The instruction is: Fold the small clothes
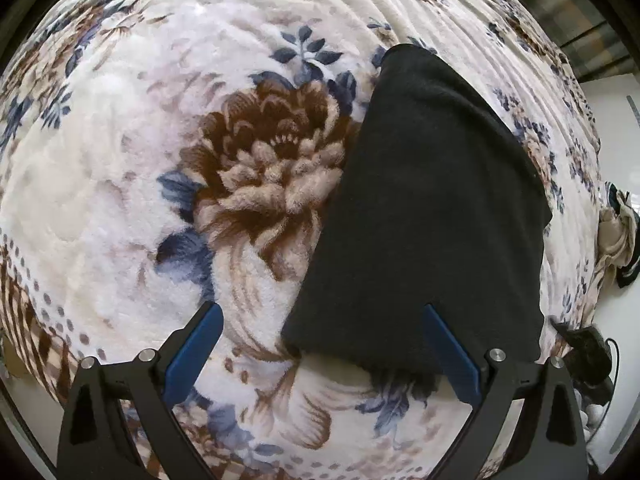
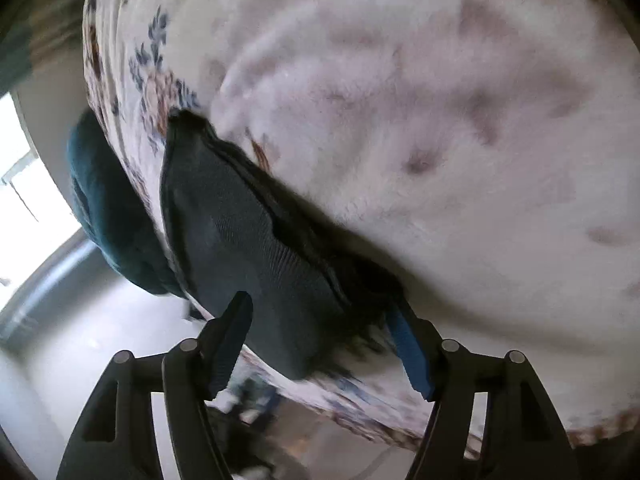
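Note:
A black folded garment (image 1: 432, 208) lies flat on the floral fleece blanket (image 1: 120, 184), to the right of a big brown flower print. My left gripper (image 1: 322, 312) hangs above it, pointing steeply down and open; its right finger is over the garment's near edge, and its left finger is over bare blanket. In the blurred right wrist view the same dark garment (image 2: 248, 240) lies near the bed's edge. My right gripper (image 2: 322, 304) is open around its near end, with the cloth between the fingers and the pads not pressing on it.
A crumpled beige and dark pile of clothes (image 1: 616, 240) sits at the bed's right edge, with a black object (image 1: 588, 352) below it. A teal item (image 2: 104, 208) hangs by the bed's edge above the pale floor (image 2: 100, 320).

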A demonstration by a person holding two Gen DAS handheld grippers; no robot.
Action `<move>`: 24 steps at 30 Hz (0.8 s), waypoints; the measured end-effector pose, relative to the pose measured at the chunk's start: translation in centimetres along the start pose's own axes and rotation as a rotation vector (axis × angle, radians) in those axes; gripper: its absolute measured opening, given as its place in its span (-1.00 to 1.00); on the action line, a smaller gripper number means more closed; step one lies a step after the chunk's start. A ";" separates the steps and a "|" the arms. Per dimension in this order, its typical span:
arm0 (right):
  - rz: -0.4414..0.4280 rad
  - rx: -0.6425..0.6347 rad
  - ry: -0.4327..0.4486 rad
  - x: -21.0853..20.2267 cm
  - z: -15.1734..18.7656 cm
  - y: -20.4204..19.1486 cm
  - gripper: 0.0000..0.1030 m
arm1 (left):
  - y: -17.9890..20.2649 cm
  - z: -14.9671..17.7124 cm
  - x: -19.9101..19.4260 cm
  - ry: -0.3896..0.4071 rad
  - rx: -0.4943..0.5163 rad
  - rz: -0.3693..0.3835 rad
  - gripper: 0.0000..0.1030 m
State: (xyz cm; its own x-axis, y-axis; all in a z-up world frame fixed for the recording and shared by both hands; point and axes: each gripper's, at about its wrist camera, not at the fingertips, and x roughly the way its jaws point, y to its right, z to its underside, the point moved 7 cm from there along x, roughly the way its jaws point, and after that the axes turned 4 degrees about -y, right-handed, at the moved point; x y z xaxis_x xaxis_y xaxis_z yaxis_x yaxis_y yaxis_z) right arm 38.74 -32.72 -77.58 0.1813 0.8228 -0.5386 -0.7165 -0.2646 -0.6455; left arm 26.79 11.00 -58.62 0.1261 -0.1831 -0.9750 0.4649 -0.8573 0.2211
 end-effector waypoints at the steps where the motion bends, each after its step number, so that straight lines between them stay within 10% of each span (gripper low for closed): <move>1: 0.029 -0.040 0.016 0.2 -0.1 -0.8 -0.59 | 0.0 -0.1 -0.1 0.004 -0.001 0.000 0.95; 6: 0.128 -0.435 0.142 -1.5 2.0 -8.2 -0.70 | -0.2 -0.4 -0.6 0.028 -0.006 0.015 0.95; 10: 0.361 -0.521 0.104 -1.4 1.4 -5.1 -0.66 | -1.1 -0.8 -0.8 0.032 -0.018 0.020 0.95; 12: 0.430 -0.445 0.007 -1.0 0.3 -1.8 -0.20 | -1.5 -1.2 -1.0 0.033 -0.030 0.026 0.95; 18: 0.355 -0.566 0.130 -4.3 -2.9 -8.4 0.29 | -0.3 -5.9 -1.7 0.102 0.006 0.052 0.95; 24: 0.367 -0.636 -0.036 4.9 -9.3 -13.0 0.29 | 3.7 -14.6 2.1 0.118 0.145 0.034 0.95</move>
State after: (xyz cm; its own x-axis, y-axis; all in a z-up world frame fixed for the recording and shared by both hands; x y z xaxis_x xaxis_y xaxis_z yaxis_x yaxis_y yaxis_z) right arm 55.20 -29.98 -76.90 -0.0252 0.6384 -0.7693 -0.1954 -0.7578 -0.6225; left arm 41.59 14.44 -59.55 0.2453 -0.1630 -0.9557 0.3287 -0.9134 0.2401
